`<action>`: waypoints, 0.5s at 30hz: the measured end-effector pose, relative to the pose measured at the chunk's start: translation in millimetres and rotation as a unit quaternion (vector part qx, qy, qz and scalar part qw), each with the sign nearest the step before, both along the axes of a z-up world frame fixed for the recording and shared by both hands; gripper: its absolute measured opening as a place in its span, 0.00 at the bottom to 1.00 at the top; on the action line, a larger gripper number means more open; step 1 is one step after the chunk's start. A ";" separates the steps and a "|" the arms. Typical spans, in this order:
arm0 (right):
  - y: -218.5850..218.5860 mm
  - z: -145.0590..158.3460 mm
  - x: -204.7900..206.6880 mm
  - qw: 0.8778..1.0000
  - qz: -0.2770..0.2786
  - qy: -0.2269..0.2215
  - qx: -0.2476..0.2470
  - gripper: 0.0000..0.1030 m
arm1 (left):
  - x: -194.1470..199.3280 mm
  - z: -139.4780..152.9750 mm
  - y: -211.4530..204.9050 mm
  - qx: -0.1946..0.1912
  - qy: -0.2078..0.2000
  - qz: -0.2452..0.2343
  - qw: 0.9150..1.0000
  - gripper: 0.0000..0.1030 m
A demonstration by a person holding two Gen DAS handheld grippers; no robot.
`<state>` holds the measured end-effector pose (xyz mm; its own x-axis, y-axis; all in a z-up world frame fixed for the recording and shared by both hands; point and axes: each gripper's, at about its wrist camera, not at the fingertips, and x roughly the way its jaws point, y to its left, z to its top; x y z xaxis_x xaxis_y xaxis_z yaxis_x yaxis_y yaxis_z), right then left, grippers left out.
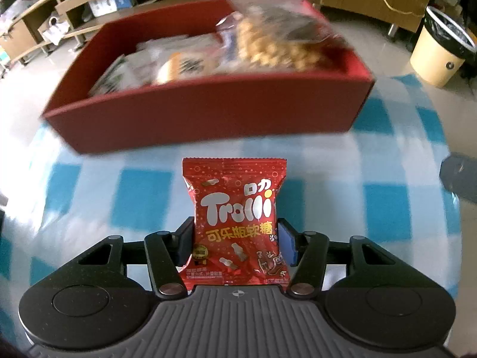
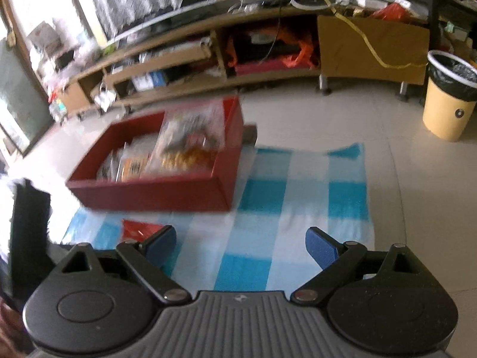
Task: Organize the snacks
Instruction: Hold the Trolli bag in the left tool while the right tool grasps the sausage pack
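We note the left hand-held gripper [image 1: 235,243] clamped on a red Trolli cola-bottle gummy packet [image 1: 237,223], its 2 pads pressing the packet's sides near the lower half; the packet stands upright between them, front label facing the left wrist camera, above the blue-and-white checked cloth [image 1: 143,191]. Whether the packet's bottom edge rests on the cloth we cannot tell. Beyond it, on the same cloth, sits the red box [image 1: 208,113], open-topped, already holding several snack bags: a clear bag of golden puffed snacks [image 1: 268,41] leaning at the right end, and flatter pale packets [image 1: 167,59] at the left, blurred. From the right wrist view, the right hand-held gripper [image 2: 241,246] hangs over the cloth with its blue pads wide apart and nothing between them. The red box [image 2: 155,192] lies ahead and to the left in that view, near the far-left part of the cloth [image 2: 298,185], and a corner of the red packet [image 2: 140,229] shows just behind the left pad. The cloth is spread on a pale tiled floor [image 2: 402,179]. Past it we record a long low wooden shelf unit [image 2: 208,56] cluttered with goods, and a yellow waste bin [image 2: 447,104] with a black liner at the right.
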<state>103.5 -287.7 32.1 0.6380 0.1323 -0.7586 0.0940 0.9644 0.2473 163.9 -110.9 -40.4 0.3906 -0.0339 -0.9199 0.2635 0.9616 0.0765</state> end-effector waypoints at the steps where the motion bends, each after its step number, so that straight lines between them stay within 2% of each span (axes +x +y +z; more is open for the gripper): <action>1: 5.2 -3.6 -3.2 1.000 0.006 0.008 -0.003 0.90 | -4.5 0.8 8.8 0.002 0.002 -0.001 1.000 0.61; 5: 29.6 -22.3 -17.4 0.998 0.032 0.047 0.001 0.90 | -21.5 5.0 41.0 0.010 0.017 0.000 1.000 0.61; 9: 48.0 -43.9 -26.7 0.995 0.045 0.083 -0.007 0.91 | -33.9 11.9 62.0 -0.013 0.039 0.001 0.999 0.61; 12: 54.4 -63.2 -30.1 0.991 0.046 0.117 0.034 0.93 | -46.8 18.4 73.2 -0.022 0.038 -0.008 0.999 0.62; 14: 62.6 -63.9 -36.8 0.991 0.053 0.114 0.048 0.93 | -51.6 21.5 80.7 -0.030 0.037 -0.009 0.999 0.62; 15: 64.5 -63.9 -41.0 0.988 0.059 0.116 0.085 0.95 | -53.7 22.7 85.4 -0.035 0.035 -0.009 0.999 0.62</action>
